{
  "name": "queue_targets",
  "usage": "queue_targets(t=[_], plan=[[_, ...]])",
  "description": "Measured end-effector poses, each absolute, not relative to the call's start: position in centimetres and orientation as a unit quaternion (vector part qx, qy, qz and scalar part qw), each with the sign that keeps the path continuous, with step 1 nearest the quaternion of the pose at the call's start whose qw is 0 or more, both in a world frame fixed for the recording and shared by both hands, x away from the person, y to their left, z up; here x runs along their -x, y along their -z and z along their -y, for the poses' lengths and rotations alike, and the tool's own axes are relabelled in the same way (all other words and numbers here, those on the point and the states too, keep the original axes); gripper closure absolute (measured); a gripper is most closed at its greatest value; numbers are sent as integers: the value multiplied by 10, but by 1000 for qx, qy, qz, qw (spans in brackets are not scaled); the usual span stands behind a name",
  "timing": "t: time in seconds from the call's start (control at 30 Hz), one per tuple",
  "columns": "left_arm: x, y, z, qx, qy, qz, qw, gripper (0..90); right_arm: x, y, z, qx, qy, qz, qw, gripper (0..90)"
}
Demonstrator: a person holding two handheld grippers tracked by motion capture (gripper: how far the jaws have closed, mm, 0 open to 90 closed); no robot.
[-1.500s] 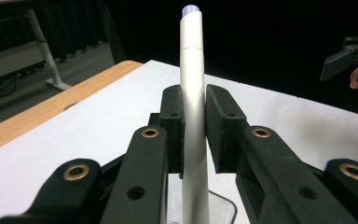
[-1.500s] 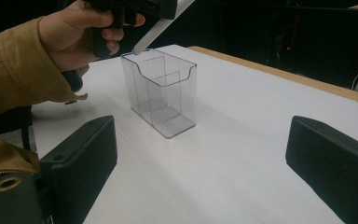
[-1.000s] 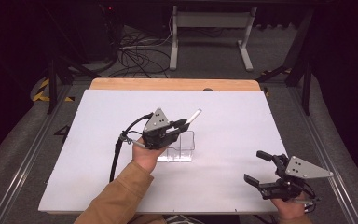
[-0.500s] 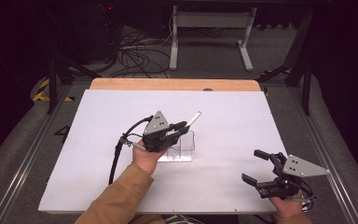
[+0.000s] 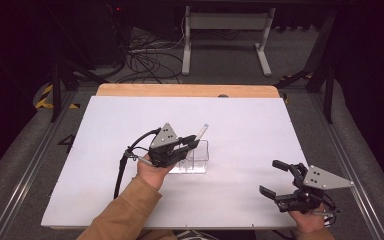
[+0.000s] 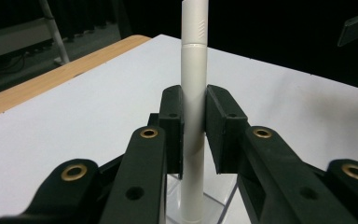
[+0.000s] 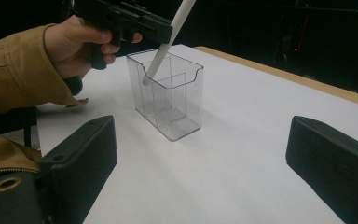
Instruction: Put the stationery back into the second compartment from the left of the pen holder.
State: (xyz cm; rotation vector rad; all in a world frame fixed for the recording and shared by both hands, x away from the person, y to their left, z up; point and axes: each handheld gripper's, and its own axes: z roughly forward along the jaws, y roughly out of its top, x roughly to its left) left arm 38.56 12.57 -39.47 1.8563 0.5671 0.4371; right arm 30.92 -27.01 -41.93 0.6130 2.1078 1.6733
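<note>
Gripping the white pen, the left gripper tilts its lower tip into the clear holder; the right gripper rests nearby with fingers spread, empty.

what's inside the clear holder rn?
The lower tip of the white pen dips just inside the top of the clear holder, at its far end, held tilted by the left tongs. The rest of its divided compartments look empty through the walls.

Overhead light is brightening the white table evenly while the surroundings are lying dark; near jaws are blurring, and shadows are staying soft
</note>
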Motion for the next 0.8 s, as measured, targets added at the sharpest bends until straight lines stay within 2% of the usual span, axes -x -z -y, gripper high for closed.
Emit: queue_targets(t=[0.13, 0.27, 0.43, 0.57, 0.8], plan=[[-383, 394, -130, -785, -175, -243, 541, 749, -310, 419, 268, -215, -595, -751, 188, 94], [-379, 391, -137, -779, -164, -256, 549, 516, -314, 418, 266, -212, -596, -752, 186, 94], [-371, 384, -148, -771, -167, -261, 556, 312, -319, 417, 261, -205, -597, -754, 182, 92], [-362, 376, -157, -769, -179, -257, 557, 186, -323, 417, 256, -199, -598, -756, 177, 91], [-348, 366, -177, -771, -186, -239, 560, 105, -326, 417, 249, -195, -597, -759, 172, 91]])
